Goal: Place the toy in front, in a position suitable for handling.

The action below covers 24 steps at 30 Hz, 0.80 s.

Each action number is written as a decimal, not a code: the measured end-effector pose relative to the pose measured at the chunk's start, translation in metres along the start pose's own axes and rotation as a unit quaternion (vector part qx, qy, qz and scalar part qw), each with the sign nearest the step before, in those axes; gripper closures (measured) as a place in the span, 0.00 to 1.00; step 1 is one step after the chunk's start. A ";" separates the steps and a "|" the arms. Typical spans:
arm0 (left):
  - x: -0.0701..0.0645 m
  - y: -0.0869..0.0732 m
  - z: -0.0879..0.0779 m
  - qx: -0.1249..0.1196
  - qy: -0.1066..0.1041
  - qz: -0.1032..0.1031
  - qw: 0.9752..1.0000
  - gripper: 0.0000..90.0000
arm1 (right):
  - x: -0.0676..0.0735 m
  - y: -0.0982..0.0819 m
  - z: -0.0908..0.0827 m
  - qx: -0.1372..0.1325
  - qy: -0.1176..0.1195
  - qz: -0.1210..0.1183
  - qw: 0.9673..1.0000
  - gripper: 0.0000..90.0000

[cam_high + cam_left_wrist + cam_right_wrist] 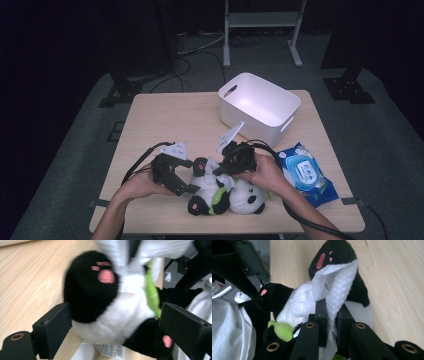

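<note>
A black-and-white panda plush (205,197) with a green scarf lies near the table's front edge. My left gripper (192,176) comes at it from the left with its jaws wide apart. In the left gripper view, the panda's (120,320) lower body and pink-padded feet sit between those jaws (116,307), and I see no squeeze. My right gripper (222,170) is above the panda. It is shut on a white wet wipe (337,280), which folds over the plush's black paw (342,252) in the right gripper view (331,306).
A white plastic bin (250,122) stands at the back right of the wooden table (165,120). A blue pack of wet wipes (305,175) lies at the right edge. Cables trail from both grippers toward the front.
</note>
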<state>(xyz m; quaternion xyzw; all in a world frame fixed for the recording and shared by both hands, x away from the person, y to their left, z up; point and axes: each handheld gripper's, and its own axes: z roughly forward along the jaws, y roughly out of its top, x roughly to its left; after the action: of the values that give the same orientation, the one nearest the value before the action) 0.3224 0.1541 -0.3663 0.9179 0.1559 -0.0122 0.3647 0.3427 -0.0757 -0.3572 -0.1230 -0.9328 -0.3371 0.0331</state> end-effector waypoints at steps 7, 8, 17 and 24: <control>0.009 0.000 0.034 0.028 -0.024 -0.016 0.999 0.08 | 0.017 0.004 0.004 0.011 0.013 -0.029 0.999 0.91; 0.010 0.000 0.035 0.025 -0.024 -0.018 0.999 0.08 | 0.018 0.005 0.003 0.014 0.011 -0.032 0.999 0.91; 0.012 -0.002 0.035 0.019 -0.028 -0.017 0.999 0.11 | 0.011 0.007 -0.006 -0.017 -0.004 -0.021 1.000 0.90; 0.009 -0.001 0.035 0.025 -0.025 -0.002 0.999 0.11 | 0.002 0.001 -0.013 -0.034 -0.013 0.003 0.999 0.90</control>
<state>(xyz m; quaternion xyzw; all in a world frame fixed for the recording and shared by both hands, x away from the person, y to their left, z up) 0.3341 0.1343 -0.3941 0.9260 0.1483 -0.0395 0.3449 0.3403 -0.0828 -0.3461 -0.1309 -0.9209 -0.3668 0.0173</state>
